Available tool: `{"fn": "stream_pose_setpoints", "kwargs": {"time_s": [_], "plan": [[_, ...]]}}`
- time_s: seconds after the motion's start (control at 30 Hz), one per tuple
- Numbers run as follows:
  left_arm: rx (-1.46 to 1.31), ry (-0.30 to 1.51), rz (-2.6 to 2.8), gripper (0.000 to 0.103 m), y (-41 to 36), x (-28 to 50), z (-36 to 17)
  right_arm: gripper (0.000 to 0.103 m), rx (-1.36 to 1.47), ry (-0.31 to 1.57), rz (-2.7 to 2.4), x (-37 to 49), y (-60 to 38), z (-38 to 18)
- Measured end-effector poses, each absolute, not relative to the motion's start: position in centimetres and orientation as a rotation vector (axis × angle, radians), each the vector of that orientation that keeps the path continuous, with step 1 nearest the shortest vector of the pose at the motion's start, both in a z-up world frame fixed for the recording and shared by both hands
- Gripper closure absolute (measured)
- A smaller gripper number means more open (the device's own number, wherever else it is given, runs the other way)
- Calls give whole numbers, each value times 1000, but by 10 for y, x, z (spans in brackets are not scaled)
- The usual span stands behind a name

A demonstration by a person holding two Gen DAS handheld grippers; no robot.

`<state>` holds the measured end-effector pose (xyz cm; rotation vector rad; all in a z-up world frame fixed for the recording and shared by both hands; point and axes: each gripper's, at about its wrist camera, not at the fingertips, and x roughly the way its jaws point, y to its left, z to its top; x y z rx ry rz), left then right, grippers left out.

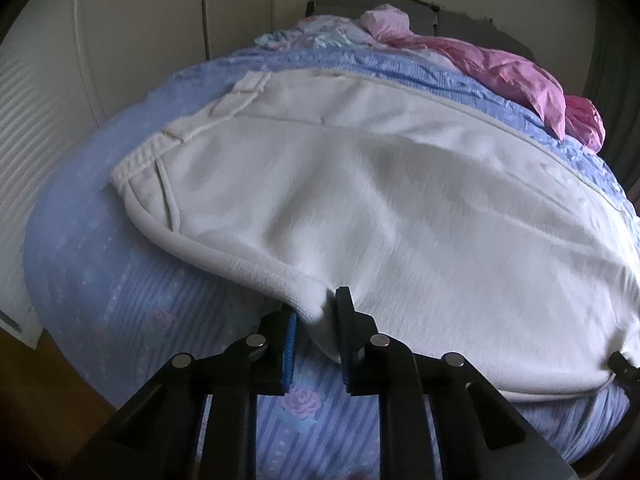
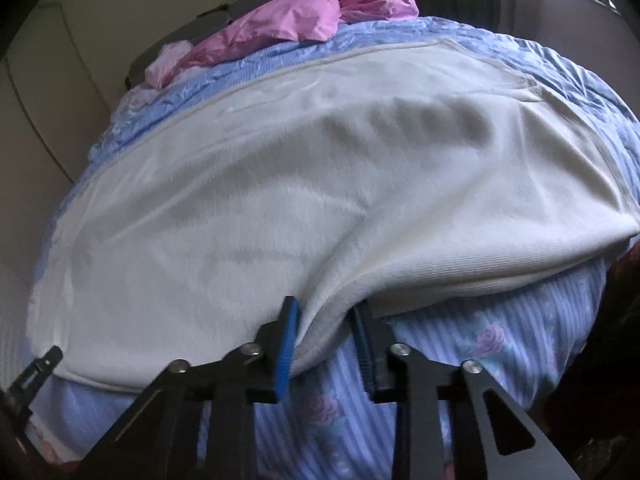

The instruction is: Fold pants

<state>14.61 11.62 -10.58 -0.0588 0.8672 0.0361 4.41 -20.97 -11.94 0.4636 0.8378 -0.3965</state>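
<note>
Cream ribbed-knit pants (image 1: 400, 208) lie flat on the blue floral bedspread (image 1: 120, 280). My left gripper (image 1: 316, 320) and right gripper (image 2: 324, 320) are both clamped on the near hem. Soft, light, floppy; hold edges taut.

- The white pants (image 1: 360, 200) look smeary, and the right edge of the left wrist view cuts them off.
- The pants hide much of the blue bed cover (image 2: 460, 344).
- The pink cloth (image 2: 288, 20) is too crumpled to name.
</note>
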Motion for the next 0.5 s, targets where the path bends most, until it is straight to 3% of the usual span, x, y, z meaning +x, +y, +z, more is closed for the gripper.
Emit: {"fn": "stream_pose_setpoints", "kwargs": {"time_s": [0.1, 0.5], "plan": [[-61, 843, 47, 87, 115, 147, -97, 85, 457, 818, -374, 45, -211, -111], [-49, 678, 57, 89, 95, 173, -22, 86, 376, 668, -314, 63, -218, -33]]}}
